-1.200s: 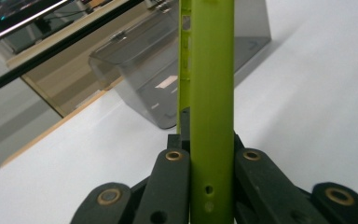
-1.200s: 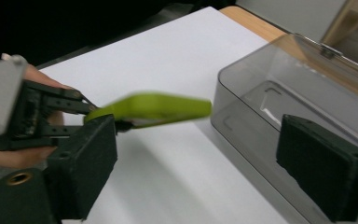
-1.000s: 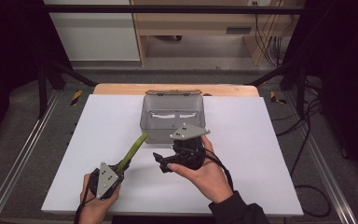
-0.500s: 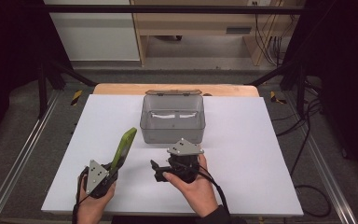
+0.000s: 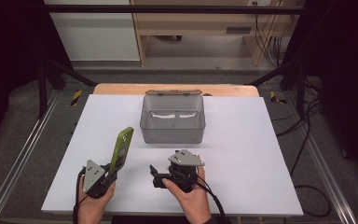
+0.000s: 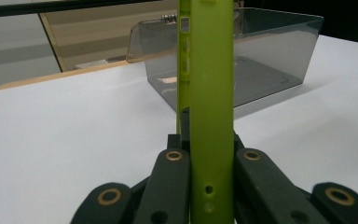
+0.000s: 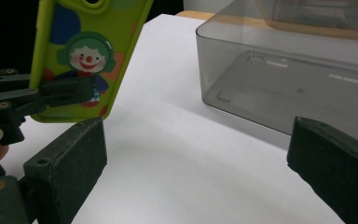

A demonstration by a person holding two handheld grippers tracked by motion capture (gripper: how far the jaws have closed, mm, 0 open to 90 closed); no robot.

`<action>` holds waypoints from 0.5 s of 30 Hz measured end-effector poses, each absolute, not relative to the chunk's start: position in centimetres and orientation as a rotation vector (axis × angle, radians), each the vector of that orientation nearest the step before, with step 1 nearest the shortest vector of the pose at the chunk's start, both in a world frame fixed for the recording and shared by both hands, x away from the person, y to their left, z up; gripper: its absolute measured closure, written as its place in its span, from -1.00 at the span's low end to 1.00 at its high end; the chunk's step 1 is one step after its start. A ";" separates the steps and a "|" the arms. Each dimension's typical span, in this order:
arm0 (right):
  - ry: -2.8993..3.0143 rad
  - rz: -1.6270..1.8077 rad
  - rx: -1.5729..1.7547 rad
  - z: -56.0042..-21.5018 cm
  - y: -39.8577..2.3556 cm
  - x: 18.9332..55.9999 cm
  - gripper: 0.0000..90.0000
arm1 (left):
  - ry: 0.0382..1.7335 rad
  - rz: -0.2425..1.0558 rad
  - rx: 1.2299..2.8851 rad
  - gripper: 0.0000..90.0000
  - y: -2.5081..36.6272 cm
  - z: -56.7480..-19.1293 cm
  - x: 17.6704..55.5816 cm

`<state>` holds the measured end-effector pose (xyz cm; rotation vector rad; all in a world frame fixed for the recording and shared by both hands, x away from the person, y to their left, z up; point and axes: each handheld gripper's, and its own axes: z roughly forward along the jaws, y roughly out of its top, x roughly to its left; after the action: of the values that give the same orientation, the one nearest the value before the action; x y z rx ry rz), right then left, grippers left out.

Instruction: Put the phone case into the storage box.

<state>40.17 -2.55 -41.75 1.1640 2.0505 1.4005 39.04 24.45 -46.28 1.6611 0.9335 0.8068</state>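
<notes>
1. My left gripper (image 5: 108,173) is clamped on the bottom end of the green phone case (image 5: 121,148), which stands tilted up off the white table (image 5: 242,154), near the front left corner of the grey bin (image 5: 172,119) but apart from it.
2. In the left gripper view I'm looking straight along the case's thin edge (image 6: 210,93), jaws pinching it flat from both sides. Nothing slack there.
3. The case looks light and bendy to me, a soft rubbery shell with no phone inside, as far as I can judge. Held by one end, I expect the free top to flop or twist.
4. My right gripper (image 5: 161,175) sits low over the table, jaws spread wide with nothing between them.
5. From the right gripper view, the cartoon clown back (image 7: 86,51) faces me. If I take it over, I'd pinch across the two faces near the middle or upper long edge, clear of the camera cutout, where the thin rim would buckle.
6. Matte skin, so grippy rather than slippery; hardly fragile.
</notes>
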 end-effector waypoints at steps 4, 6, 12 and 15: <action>2.027 1.420 1.193 -42.3 -2.4 40.3 -0.88 | 0.941 0.796 1.656 0.93 24.4 -46.3 39.0; 2.016 1.423 1.194 -42.3 -2.4 40.4 -0.88 | 0.941 0.800 1.656 0.93 24.4 -46.3 39.0; 1.994 1.428 1.217 -42.2 -2.9 40.2 -0.89 | 0.957 0.781 1.635 0.93 24.4 -46.3 38.9; 1.989 1.429 1.222 -42.2 -3.0 40.1 -0.89 | 0.963 0.771 1.628 0.93 24.3 -46.3 38.8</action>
<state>40.15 -2.99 -42.17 1.2222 1.9890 1.4291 38.84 24.32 -46.35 1.6276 0.9632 0.7707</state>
